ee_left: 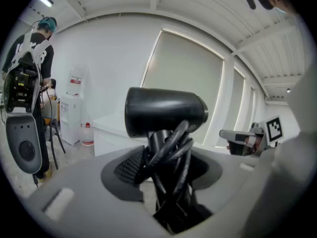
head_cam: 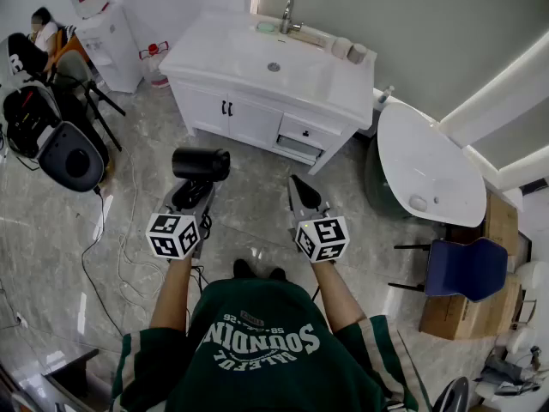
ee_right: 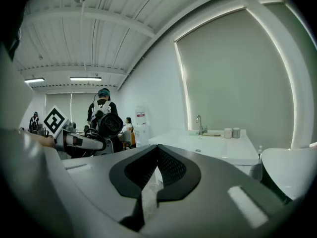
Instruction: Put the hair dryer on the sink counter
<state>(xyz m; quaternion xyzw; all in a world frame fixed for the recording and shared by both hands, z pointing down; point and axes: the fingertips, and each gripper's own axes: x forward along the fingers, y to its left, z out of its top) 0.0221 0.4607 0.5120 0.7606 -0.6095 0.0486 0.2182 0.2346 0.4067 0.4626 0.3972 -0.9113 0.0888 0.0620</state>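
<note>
The left gripper is clamped on the hair dryer. In the left gripper view its jaws stand wide on either side of the black handle, around which the cord is wound in several loops. The barrel of the hair dryer sits above the jaws and lies crosswise to them. The unit is held in the air above the grey tiled floor, well apart from the sink counter and in front of its cabinet doors. The right gripper is level with the left and just beside it. Its jaws are together, the tips meeting in the right gripper view, with nothing between them. Each gripper carries its marker cube at the rear, close to the person's hand. The sink counter is white, with a basin at the centre, a faucet at the back edge and two cups at the back right corner. In the right gripper view the same counter lies ahead and to the right, and the hair dryer shows at the left. A white water dispenser stands to the left of the counter, against the wall.
</note>
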